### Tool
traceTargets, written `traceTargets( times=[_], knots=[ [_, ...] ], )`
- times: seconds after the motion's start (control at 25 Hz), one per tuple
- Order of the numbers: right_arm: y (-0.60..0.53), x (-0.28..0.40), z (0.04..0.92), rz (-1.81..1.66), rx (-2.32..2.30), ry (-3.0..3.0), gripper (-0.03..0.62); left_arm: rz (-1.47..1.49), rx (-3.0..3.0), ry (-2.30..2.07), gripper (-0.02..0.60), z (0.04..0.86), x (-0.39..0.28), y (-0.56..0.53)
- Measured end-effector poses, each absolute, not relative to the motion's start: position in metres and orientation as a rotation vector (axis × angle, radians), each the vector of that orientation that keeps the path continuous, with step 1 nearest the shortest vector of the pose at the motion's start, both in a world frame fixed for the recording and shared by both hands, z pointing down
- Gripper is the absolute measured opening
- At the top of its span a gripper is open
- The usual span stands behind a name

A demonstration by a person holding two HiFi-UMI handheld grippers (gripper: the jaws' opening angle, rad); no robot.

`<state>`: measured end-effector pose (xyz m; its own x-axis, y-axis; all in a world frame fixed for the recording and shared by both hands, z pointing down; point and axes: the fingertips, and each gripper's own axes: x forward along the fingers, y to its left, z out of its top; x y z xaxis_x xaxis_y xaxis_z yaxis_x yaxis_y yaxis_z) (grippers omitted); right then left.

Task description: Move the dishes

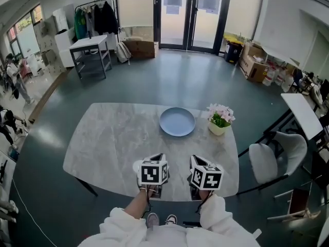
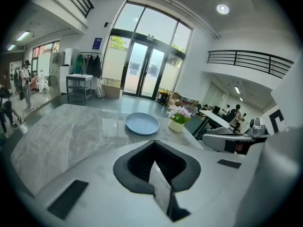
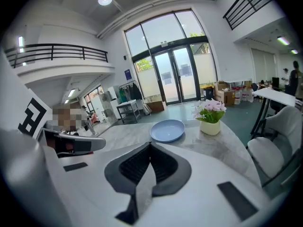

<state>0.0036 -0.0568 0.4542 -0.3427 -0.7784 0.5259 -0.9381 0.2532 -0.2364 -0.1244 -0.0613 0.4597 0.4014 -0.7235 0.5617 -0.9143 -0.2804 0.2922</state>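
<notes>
A round light-blue plate (image 1: 177, 121) lies on the grey marble table (image 1: 113, 138), right of centre and toward the far edge. The same plate (image 2: 142, 123) shows ahead in the left gripper view, and the plate (image 3: 167, 130) also in the right gripper view. My left gripper (image 1: 157, 157) and right gripper (image 1: 195, 159) hover side by side over the table's near edge, well short of the plate. The jaws of the left gripper (image 2: 154, 143) meet at a point with nothing between them. Those of the right gripper (image 3: 150, 144) stand the same way.
A small pot of pink flowers (image 1: 220, 120) stands just right of the plate. A white chair (image 1: 272, 158) sits at the table's right side, with a white desk (image 1: 303, 112) beyond. A grey work table (image 1: 90, 50) and boxes (image 1: 252, 63) stand far back. People stand at the far left.
</notes>
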Motion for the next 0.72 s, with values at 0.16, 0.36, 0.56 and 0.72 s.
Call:
traceTargets(
  times=[0.16,0.36,0.56,0.72],
  knots=[
    [-0.058,0.003,0.448,0.745,1.607,-2.220,0.055,0.419,2.104,-1.378,0.008,0.455,-0.123,-0.062],
    [-0.055,0.003,0.448,0.734,1.628,-2.204,0.055,0.423,2.104,-1.347,0.008,0.460,-0.123,-0.060],
    [-0.057,0.005,0.447,0.729,1.659,-2.191,0.055,0.430,2.112,-1.346,0.008,0.461,-0.128,-0.063],
    [-0.057,0.002,0.447,0.728,1.658,-2.193,0.055,0.422,2.112,-1.344,0.008,0.461,-0.132,-0.064]
  ],
)
